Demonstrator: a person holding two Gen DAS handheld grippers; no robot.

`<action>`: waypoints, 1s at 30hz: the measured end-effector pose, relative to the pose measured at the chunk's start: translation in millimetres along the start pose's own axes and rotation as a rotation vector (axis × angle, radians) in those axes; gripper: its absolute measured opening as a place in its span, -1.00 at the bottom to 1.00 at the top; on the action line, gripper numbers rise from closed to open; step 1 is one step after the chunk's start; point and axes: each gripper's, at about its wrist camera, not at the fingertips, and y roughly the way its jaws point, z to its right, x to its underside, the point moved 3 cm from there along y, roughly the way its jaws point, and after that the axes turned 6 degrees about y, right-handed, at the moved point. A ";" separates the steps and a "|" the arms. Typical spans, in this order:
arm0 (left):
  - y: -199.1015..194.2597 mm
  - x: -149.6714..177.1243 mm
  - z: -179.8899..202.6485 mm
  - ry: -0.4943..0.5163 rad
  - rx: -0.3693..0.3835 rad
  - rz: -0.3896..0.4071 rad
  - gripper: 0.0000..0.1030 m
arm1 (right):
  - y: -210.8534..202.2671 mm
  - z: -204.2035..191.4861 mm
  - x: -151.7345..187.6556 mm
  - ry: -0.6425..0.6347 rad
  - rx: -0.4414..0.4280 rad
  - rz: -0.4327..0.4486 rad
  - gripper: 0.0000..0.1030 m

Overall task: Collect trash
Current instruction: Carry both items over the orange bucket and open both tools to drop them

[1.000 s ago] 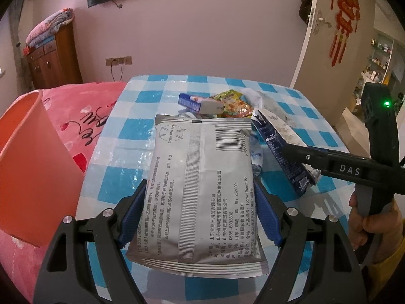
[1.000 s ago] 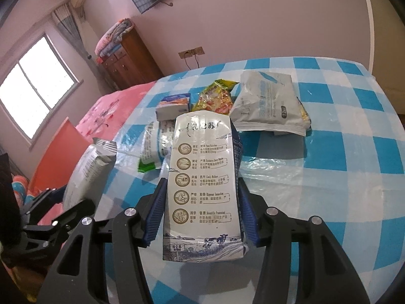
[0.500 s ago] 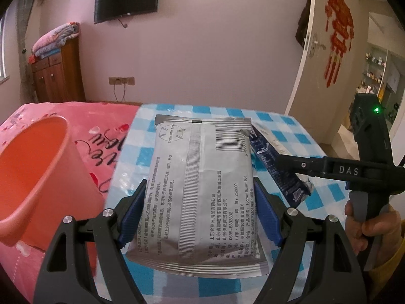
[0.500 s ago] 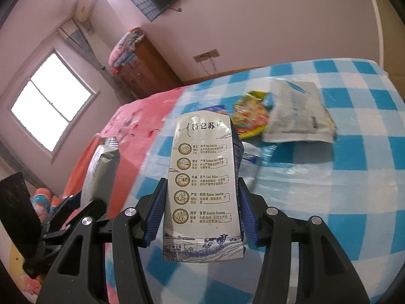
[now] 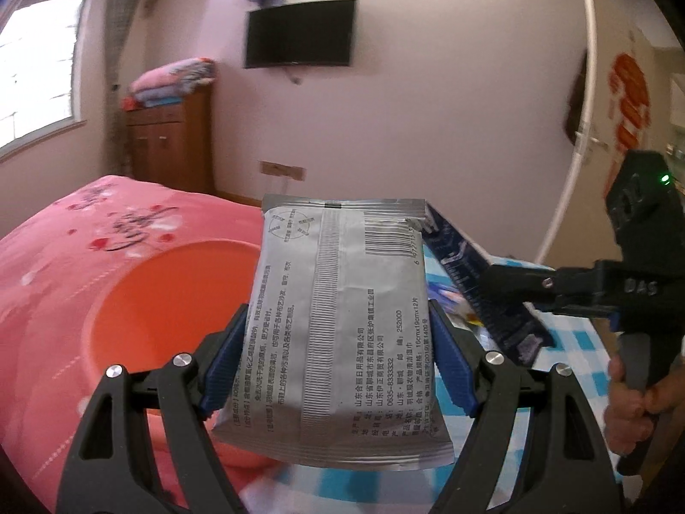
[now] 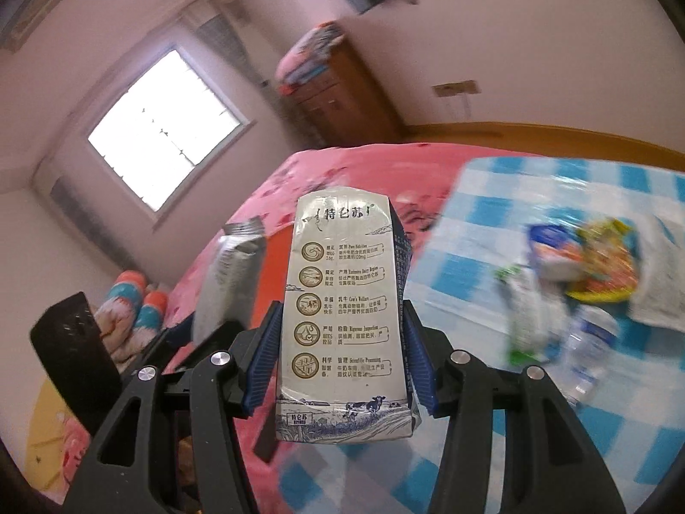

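Note:
My left gripper (image 5: pixel 338 351) is shut on a silver foil pouch (image 5: pixel 342 308) and holds it in the air beside the open mouth of an orange bin (image 5: pixel 171 300). My right gripper (image 6: pixel 342 364) is shut on a white and blue milk carton (image 6: pixel 346 312), held off the table's left side. The carton (image 5: pixel 483 295) and the right gripper also show at the right of the left wrist view. The pouch (image 6: pixel 229 278) shows at the left of the right wrist view, with a sliver of the bin (image 6: pixel 274 270) behind it.
The blue-checked table (image 6: pixel 471 231) carries more trash: a yellow snack wrapper (image 6: pixel 599 265), a green-white packet (image 6: pixel 526 312), a clear bottle (image 6: pixel 591 342) and a white bag (image 6: pixel 659 291). A pink bed (image 5: pixel 85 222) lies behind the bin. A wooden cabinet (image 5: pixel 171 150) stands at the wall.
Both grippers have swung left, away from the table, with their loads. The bin's open mouth has come into the left wrist view, just left of the pouch.

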 end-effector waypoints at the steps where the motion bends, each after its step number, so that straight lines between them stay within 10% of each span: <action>1: -1.0 0.0 -8.2 -0.009 -0.019 0.000 0.54 | 7.7 -11.6 -3.9 -0.017 -0.015 -0.011 0.06; 22: 9.4 23.9 -100.0 -0.148 -0.174 -0.054 0.53 | 125.2 -109.3 -16.1 -0.178 -0.072 -0.121 0.08; 25: 8.5 29.1 -101.6 -0.156 -0.199 -0.070 0.59 | 131.0 -103.4 -16.4 -0.167 -0.045 -0.097 0.53; 30: 10.6 29.8 -107.8 -0.152 -0.231 -0.078 0.76 | 124.1 -83.4 -16.7 -0.112 -0.023 -0.059 0.58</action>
